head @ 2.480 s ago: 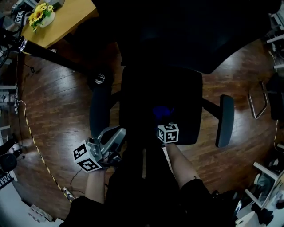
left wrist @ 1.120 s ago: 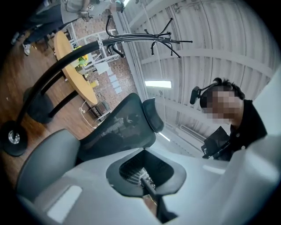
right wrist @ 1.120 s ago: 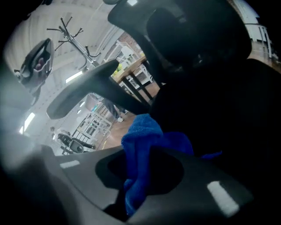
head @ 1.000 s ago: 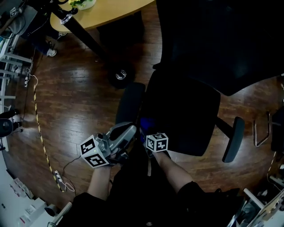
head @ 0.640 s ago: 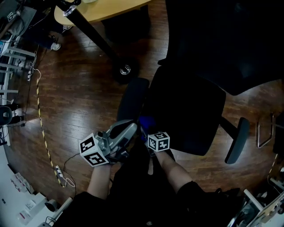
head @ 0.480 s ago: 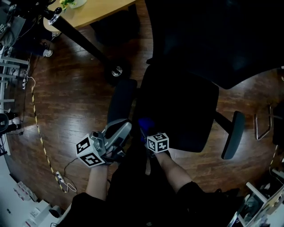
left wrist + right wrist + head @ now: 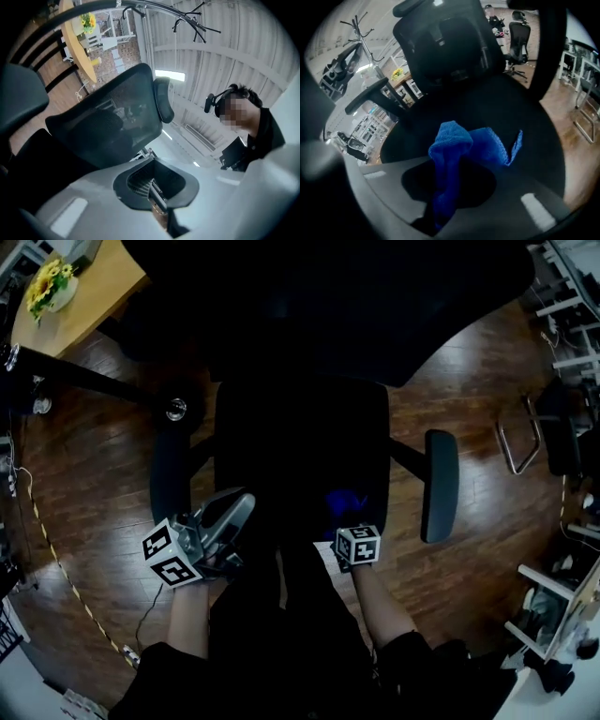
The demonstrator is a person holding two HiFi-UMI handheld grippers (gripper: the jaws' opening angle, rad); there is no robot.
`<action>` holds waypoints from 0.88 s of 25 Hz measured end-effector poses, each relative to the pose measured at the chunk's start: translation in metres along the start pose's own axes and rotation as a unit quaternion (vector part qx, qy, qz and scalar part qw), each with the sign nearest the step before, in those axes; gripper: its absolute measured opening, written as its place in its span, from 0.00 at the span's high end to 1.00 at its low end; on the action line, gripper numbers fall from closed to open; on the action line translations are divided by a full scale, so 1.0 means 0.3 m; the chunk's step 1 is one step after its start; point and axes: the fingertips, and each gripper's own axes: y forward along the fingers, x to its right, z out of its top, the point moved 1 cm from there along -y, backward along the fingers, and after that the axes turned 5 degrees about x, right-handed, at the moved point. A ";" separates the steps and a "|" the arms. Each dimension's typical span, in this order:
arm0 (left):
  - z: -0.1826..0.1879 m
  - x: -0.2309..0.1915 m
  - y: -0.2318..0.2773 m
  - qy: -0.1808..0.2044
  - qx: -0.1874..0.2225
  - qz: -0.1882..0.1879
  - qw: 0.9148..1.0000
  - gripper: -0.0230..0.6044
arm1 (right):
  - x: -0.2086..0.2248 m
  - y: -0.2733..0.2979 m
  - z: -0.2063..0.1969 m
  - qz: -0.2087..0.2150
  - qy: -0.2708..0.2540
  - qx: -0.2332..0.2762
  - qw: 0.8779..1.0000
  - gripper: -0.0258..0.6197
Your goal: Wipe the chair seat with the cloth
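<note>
1. The right gripper (image 7: 352,532) is down at the front of the chair seat (image 7: 300,442), jaws clamped tight on the blue cloth (image 7: 461,152).
2. The cloth bunches up out of the jaws, and its free end spreads onto the seat's front right part, touching the dark surface.
3. The left gripper (image 7: 225,521) hangs off the seat's front left corner, just beside the left armrest (image 7: 169,479). Its jaws are together with nothing between them.
4. That gripper tilts upward: its own view takes in the chair's mesh back (image 7: 112,117) and the ceiling.
5. Wooden floor (image 7: 84,493) all around, and a worktop (image 7: 89,301) with yellow flowers (image 7: 49,279) well apart at upper left.
</note>
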 end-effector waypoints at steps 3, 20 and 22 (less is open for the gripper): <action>-0.045 0.011 0.078 -0.007 -0.020 -0.012 1.000 0.98 | 0.161 -0.113 0.035 -0.037 0.017 0.014 0.999 0.87; -0.030 0.189 0.141 0.026 -0.051 -0.037 0.998 0.98 | 0.054 -0.292 0.391 0.060 0.080 0.159 0.982 0.87; -0.014 0.299 0.129 0.035 -0.056 -0.050 0.997 0.98 | -0.096 -0.443 0.533 0.118 0.075 0.219 0.966 0.87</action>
